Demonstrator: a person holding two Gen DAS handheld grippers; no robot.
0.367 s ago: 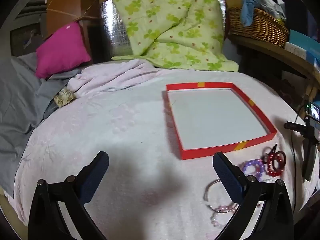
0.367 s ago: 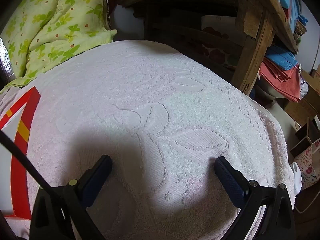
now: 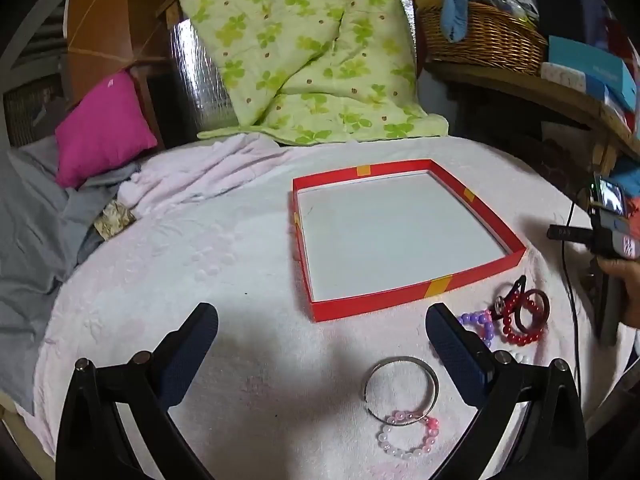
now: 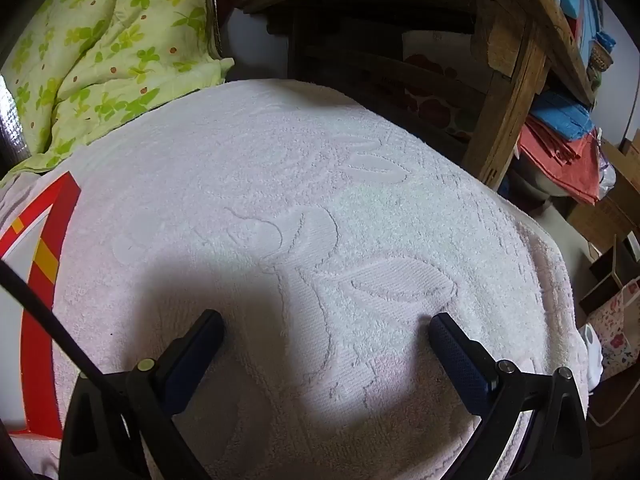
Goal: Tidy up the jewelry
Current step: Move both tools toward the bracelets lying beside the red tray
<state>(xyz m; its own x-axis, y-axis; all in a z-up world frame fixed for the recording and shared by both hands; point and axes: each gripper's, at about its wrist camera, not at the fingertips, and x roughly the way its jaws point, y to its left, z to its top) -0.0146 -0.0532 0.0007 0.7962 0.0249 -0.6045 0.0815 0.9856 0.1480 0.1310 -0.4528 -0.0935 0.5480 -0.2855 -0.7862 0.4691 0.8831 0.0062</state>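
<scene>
A shallow red tray [image 3: 384,300] with a white floor lies on the pale pink towel; its red edge also shows in the right wrist view [image 4: 40,288]. In front of it lie a silver bangle [image 3: 401,390], a pink bead bracelet [image 3: 408,434], a purple bead bracelet [image 3: 478,322], a red bead bracelet [image 3: 520,320] and a dark hair clip [image 3: 510,294]. My left gripper [image 3: 322,322] is open and empty above the towel, the bangle between its fingers and nearer the right one. My right gripper [image 4: 326,330] is open and empty over bare towel, right of the tray.
A green floral quilt [image 3: 304,52] and a pink pillow [image 3: 100,128] lie at the back. A wicker basket [image 3: 480,40] sits on a wooden shelf at the right. A hand holds a camera device [image 3: 608,216] at the right edge. Shelves with folded cloth [image 4: 560,152] stand beyond the towel.
My left gripper has moved right and nearer the jewelry; the bangle and pink bracelet now lie between its fingers. The right gripper has barely moved.
</scene>
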